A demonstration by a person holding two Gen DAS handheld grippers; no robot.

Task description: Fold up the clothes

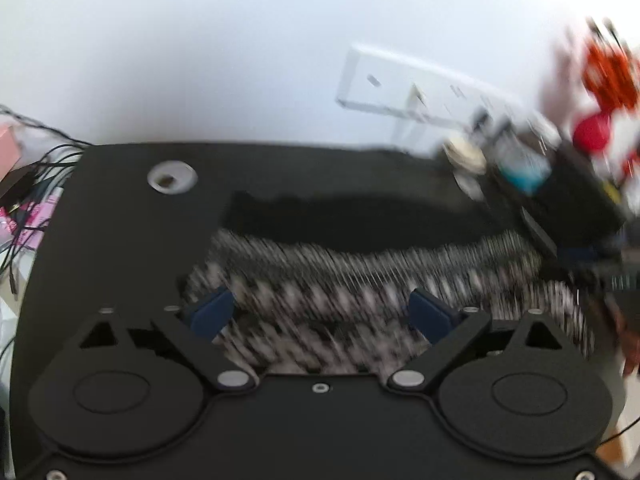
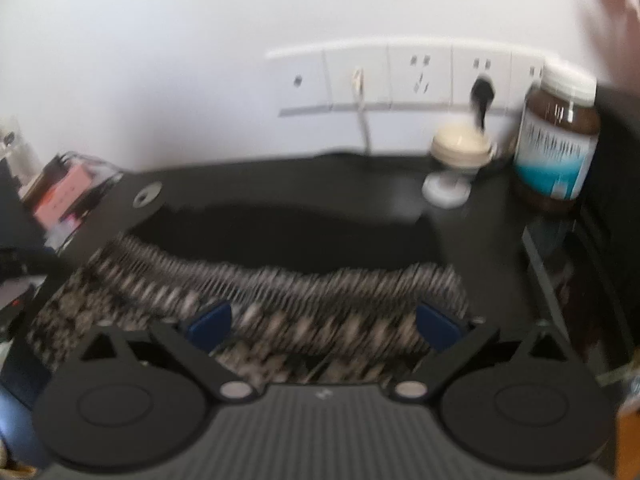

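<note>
Houndstooth-patterned garment (image 1: 360,280), black and white with a black part along its far side, lies spread on the black table (image 1: 112,216) in both wrist views, blurred by motion. In the left wrist view the left gripper (image 1: 324,312) hangs over the cloth with its jaws spread wide; the blue pads (image 1: 212,312) stand well apart at 9 and 3 o'clock of the gap, with the checked fabric showing between and beyond them toward 12 o'clock, and neither pad is seen pressing on it. In the right wrist view the right gripper (image 2: 324,326) also has its jaws wide apart above the same garment (image 2: 280,292), whose rippled fold edge runs across the frame just beyond the fingertips (image 2: 210,324) at 12 o'clock; no cloth is pinched. Whether the pads brush the fabric cannot be told through the blur. Toward 1 o'clock of the right gripper, at the back of the table near the wall, a brown jar with a white lid and blue label (image 2: 558,140) stands upright, with a small cream-coloured cup (image 2: 460,148) just beside it at its 9 o'clock. A white socket strip (image 2: 400,76) runs along the wall behind them.
</note>
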